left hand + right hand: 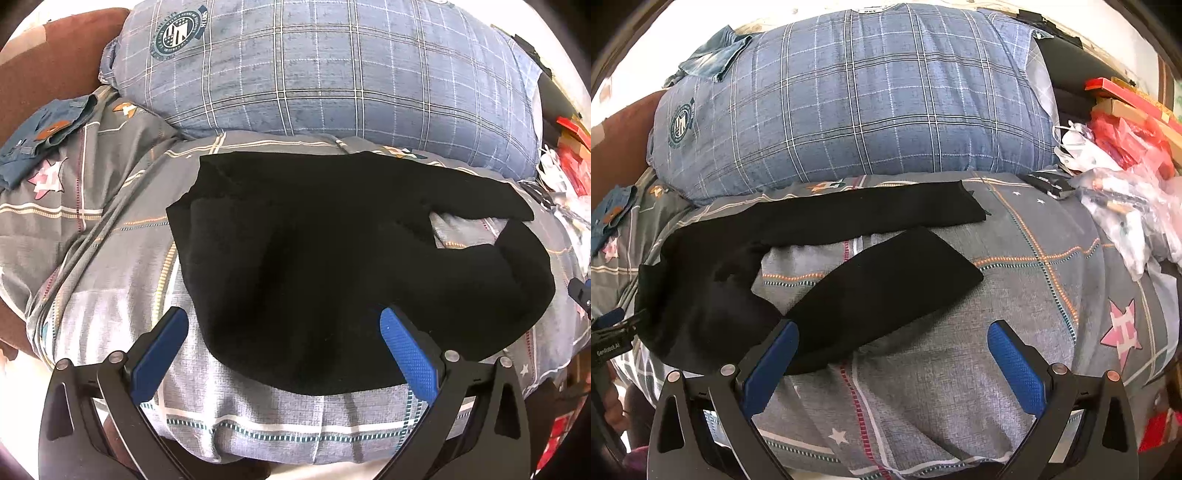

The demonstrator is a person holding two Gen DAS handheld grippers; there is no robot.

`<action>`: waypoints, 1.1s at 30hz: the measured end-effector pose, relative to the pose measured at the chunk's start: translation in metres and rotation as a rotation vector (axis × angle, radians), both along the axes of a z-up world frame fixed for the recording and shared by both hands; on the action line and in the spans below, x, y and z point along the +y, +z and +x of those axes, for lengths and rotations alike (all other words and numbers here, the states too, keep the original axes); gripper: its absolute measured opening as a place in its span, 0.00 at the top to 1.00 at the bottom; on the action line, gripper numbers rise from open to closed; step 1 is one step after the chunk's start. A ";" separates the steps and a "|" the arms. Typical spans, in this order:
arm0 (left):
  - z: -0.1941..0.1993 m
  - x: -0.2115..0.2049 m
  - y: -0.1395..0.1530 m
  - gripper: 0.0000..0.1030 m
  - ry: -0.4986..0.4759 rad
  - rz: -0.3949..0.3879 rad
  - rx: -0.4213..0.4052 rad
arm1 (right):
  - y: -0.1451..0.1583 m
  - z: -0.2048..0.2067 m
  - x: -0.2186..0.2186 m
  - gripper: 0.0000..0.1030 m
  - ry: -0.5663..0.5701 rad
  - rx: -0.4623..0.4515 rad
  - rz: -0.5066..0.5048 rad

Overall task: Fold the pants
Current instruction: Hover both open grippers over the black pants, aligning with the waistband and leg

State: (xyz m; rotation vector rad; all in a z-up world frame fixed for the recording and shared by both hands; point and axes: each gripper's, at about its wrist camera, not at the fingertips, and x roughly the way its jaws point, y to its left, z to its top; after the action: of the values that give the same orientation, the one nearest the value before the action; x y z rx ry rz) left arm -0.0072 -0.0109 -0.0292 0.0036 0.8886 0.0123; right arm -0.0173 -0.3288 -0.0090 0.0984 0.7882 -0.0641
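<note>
Black pants (314, 251) lie legs splayed toward three o'clock; wide-apart left gripper (282, 332) and right gripper (892, 345) may snag the quilt (960, 369).

Between our left claw's (284, 325) blue, dimple-textured pads (408, 354) lie plain black pants (314, 258). Under them we see a grey quilt (110, 280) checked in white, orange and teal, with pink stars. Beyond our right claw (894, 339) sits a blue plaid pillow (857, 103) bearing a teal round crest.
</note>
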 end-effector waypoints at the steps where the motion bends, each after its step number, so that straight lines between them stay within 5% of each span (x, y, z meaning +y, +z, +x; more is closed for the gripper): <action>1: 0.001 0.000 0.000 0.00 -0.001 -0.002 0.005 | -0.001 0.000 0.000 0.00 0.000 0.000 0.001; 33: 0.012 -0.023 0.003 0.00 -0.029 -0.008 0.049 | -0.007 -0.002 -0.016 0.00 -0.021 0.016 0.040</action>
State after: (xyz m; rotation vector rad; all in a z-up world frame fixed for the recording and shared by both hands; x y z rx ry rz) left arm 0.0044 -0.0335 -0.0266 0.0092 0.9377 -0.0180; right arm -0.0194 -0.3446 -0.0156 0.1443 0.8049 -0.0689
